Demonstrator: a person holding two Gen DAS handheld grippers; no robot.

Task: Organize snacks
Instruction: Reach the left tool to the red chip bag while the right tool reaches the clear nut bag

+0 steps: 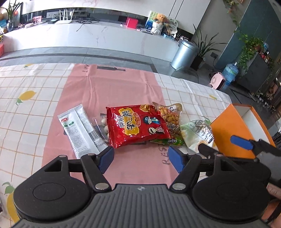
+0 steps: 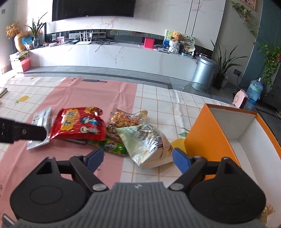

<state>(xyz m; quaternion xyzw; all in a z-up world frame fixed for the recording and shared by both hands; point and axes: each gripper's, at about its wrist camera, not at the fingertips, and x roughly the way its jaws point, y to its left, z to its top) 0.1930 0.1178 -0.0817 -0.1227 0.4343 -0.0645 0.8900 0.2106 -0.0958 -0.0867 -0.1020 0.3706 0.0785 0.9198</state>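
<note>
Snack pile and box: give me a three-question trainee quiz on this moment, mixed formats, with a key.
1. True or false: the orange box already holds snacks.
2. Which packet lies nearest the right gripper? A) red bag B) pale green bag C) white packet
3. Fill in: the left gripper is ___ and holds nothing.

Key: 1 false, the visible inside is bare; 2 B; 3 open.

A long white marble cabinet (image 2: 112,54) spans the upper frame beneath a dark screen (image 2: 93,7), probably a television; grey floor (image 2: 98,70), silver bin (image 2: 203,71) at right.
</note>
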